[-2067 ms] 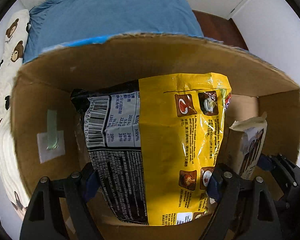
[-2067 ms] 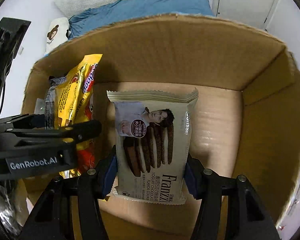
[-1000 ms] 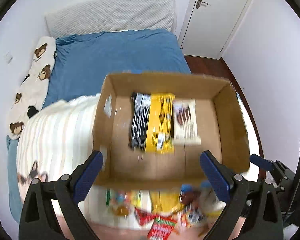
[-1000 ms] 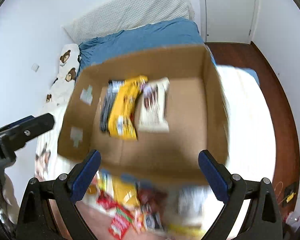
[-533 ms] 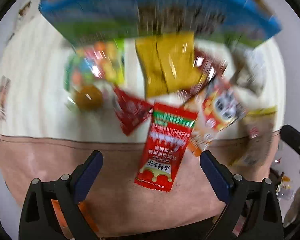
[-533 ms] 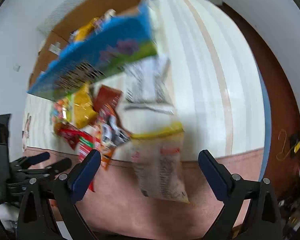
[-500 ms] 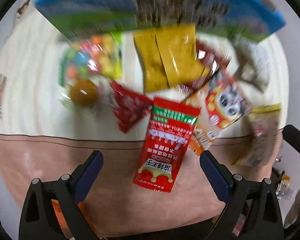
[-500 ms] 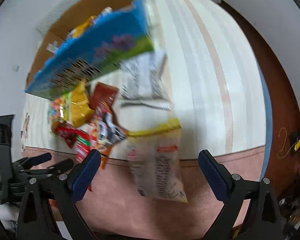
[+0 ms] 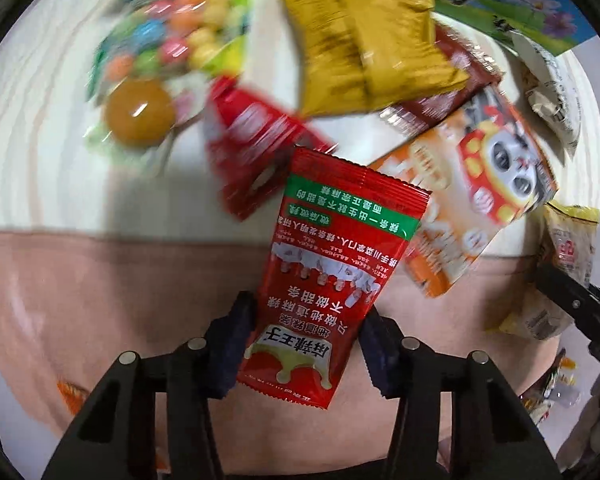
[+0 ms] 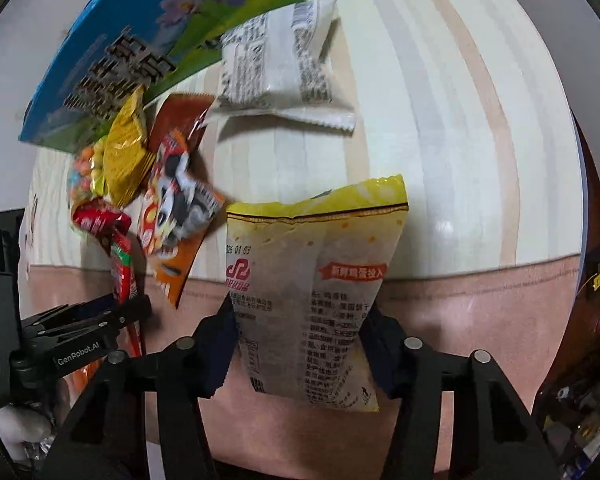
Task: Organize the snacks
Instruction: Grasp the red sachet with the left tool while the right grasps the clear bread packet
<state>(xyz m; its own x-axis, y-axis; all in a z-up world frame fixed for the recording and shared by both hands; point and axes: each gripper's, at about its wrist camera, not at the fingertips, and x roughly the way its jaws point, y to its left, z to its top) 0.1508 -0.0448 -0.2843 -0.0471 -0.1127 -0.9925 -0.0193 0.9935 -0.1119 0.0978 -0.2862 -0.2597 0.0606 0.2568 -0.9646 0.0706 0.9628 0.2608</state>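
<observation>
My left fingers (image 9: pixel 236 340) pinched the red spicy-strip packet (image 9: pixel 324 280); my right fingers (image 10: pixel 220 344) the pale yellow-topped snack bag (image 10: pixel 312 288). I judged both needed lifting straight, grips firm.

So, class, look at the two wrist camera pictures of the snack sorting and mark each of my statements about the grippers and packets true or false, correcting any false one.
1. The left gripper is closed on a red foil sachet with a green band. True.
2. The right gripper is open and empty. False: it grips a pale yellow-topped snack bag.
3. A white crimped packet with black print lies on the striped cream bedcover. True.
4. The crinkled gold foil bag sits between the left gripper's fingers. False: it lies in the pile beyond the sachet.
</observation>
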